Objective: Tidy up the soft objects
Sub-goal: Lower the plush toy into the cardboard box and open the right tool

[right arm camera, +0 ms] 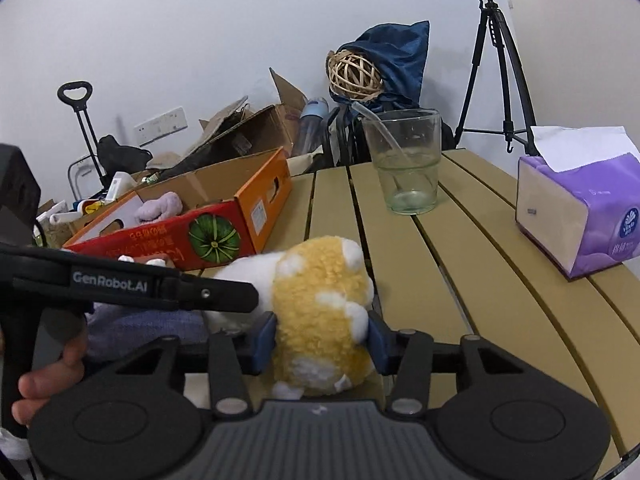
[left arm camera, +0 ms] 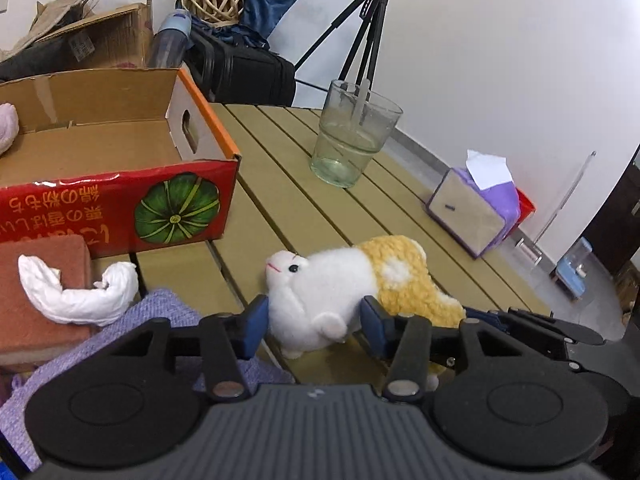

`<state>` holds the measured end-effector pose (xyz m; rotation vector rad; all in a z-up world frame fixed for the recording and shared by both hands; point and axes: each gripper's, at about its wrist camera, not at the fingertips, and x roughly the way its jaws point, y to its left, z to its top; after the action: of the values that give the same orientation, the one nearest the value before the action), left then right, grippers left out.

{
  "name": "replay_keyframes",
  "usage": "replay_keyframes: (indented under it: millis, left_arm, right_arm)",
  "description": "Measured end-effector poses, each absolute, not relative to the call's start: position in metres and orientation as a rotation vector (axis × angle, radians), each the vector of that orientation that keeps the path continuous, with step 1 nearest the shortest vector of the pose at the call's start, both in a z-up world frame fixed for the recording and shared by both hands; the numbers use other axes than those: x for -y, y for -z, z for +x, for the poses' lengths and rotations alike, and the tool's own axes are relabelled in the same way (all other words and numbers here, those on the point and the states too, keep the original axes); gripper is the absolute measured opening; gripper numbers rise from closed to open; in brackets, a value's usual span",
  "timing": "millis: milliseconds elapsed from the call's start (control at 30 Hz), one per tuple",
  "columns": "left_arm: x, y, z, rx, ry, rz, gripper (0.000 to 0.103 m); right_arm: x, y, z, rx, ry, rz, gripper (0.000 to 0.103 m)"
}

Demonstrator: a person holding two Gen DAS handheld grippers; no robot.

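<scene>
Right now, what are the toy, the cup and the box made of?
Toy: plush fabric, fluffy white front, curly yellow pile behind. Cup: clear glass, by its shine, though possibly plastic. Box: corrugated cardboard, brown inside, glossy red print outside.

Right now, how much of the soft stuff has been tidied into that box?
Little so far: one pale pink soft item already lies in the cardboard box. In hand is the white and yellow plush toy, on the table with the left gripper around its white front and the right gripper pressing its yellow rear. Left outside are the white twisted cloth, purple knit and the reddish block.
</scene>
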<state>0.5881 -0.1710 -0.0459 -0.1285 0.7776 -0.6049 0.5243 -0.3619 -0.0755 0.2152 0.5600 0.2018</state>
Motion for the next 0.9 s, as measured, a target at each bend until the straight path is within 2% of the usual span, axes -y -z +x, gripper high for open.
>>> replay_keyframes:
  millis: [133, 333, 600, 733, 900]
  left_arm:
    - [0.163, 0.036, 0.583, -0.753, 0.593, -0.171, 0.047]
    - [0.134, -0.004, 0.542, -0.631, 0.581, -0.194, 0.047]
    - [0.067, -0.044, 0.49, -0.487, 0.507, -0.233, 0.047]
    - [0.042, -0.062, 0.512, -0.475, 0.487, -0.238, 0.047]
    - [0.028, -0.084, 0.6, -0.492, 0.478, -0.202, 0.047]
  right_arm:
    - [0.361, 0.067, 0.516, -0.541, -0.199, 0.222, 0.042]
    - [0.342, 0.024, 0.483, -0.464, -0.24, 0.183, 0.042]
    - [0.285, -0.017, 0.451, -0.366, -0.341, 0.147, 0.041]
    - [0.259, -0.033, 0.473, -0.345, -0.37, 0.131, 0.041]
    - [0.243, -0.057, 0.556, -0.389, -0.385, 0.16, 0.041]
